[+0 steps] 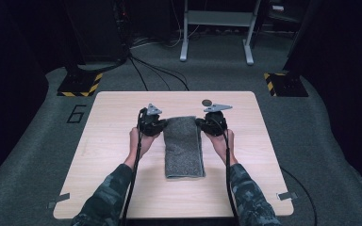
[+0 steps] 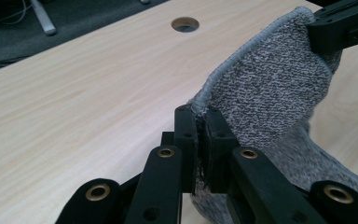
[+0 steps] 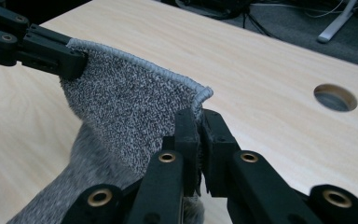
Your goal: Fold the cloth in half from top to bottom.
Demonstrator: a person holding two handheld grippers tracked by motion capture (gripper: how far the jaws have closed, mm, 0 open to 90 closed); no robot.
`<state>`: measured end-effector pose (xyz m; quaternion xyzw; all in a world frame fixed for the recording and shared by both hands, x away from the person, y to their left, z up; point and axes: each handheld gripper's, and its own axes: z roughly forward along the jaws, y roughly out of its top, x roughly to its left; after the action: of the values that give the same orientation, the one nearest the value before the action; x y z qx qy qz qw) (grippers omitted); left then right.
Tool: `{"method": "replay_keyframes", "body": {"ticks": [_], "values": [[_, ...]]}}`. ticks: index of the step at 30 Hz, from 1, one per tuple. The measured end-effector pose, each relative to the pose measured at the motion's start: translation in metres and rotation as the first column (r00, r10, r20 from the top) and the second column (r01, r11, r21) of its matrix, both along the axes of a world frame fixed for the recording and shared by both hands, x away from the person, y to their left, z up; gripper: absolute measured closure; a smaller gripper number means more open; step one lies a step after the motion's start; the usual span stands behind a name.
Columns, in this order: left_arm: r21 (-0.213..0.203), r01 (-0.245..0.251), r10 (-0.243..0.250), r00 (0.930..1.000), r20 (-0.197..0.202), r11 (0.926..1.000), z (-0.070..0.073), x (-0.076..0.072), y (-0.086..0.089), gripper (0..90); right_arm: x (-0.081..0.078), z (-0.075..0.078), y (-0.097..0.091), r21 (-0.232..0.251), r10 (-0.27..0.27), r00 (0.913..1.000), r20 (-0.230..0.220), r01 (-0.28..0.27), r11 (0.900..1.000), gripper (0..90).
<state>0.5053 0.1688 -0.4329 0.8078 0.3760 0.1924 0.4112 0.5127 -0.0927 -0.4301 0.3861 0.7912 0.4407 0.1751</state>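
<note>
Because the bench (image 1: 122, 155) gives me a broad bare top to work on, I keep the grey towel (image 1: 184, 150) lying lengthwise down its middle, running from near the far edge back toward my side and stopping well clear of the near edge. It sits as a narrow folded strip, which is why 2 grips are enough to control it. I judge the job to be another fold, far end brought over toward the near end, so I hold the 2 far corners and leave the near end flat on the bench as an anchor.

My left tool (image 2: 198, 140) is clamped tight on the far left corner, its hemmed edge pinched between the jaws. My right tool (image 3: 196, 140) is clamped just the same on the far right corner. Between them the hem (image 3: 135, 58) stretches nearly straight, lifted off the wood; holding both corners level should keep the fold square.

Beyond the towel, near the far edge, is a round hole (image 1: 207, 102) in the bench top, just past my right tool.
</note>
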Motion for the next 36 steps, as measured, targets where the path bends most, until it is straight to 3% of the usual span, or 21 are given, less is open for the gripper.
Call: {"method": "replay_keyframes", "body": {"ticks": [12,20,25,27,31,34,36], "values": [[-0.004,0.052,-0.052,0.9986,-0.014,0.9987,-0.014,-0.038,0.001,85.2,-0.038,-0.007,-0.007,-0.002,0.051,0.9986,0.014,-0.051,0.9987,86.1],[-0.003,0.073,-0.073,0.9972,-0.013,0.9973,-0.015,-0.052,0.0,84.6,-0.059,-0.012,-0.01,0.004,0.069,0.9973,0.025,-0.07,0.9976,85.9],[0.017,0.1,-0.099,0.9943,-0.037,0.9948,-0.017,-0.065,-0.005,83.2,-0.069,-0.016,-0.016,0.009,0.094,0.9954,0.017,-0.094,0.9955,85.8],[0.038,0.113,-0.111,0.9933,-0.03,0.9929,-0.019,-0.072,-0.006,82.3,-0.077,-0.021,-0.019,0.011,0.099,0.995,0.001,-0.099,0.995,85.7],[0.051,0.129,-0.127,0.9909,-0.045,0.9903,-0.024,-0.08,-0.008,81.4,-0.085,-0.029,-0.022,0.01,0.11,0.9938,-0.013,-0.11,0.9939,85.6],[0.057,0.152,-0.147,0.9856,-0.084,0.9868,-0.033,-0.087,-0.01,79.1,-0.096,-0.041,-0.023,0.002,0.119,0.9922,-0.037,-0.119,0.9929,85.3],[0.046,0.164,-0.158,0.9821,-0.102,0.9855,-0.036,-0.089,-0.01,72.6,-0.1,-0.043,-0.024,-0.004,0.122,0.9917,-0.04,-0.122,0.9925,84.9]]}}
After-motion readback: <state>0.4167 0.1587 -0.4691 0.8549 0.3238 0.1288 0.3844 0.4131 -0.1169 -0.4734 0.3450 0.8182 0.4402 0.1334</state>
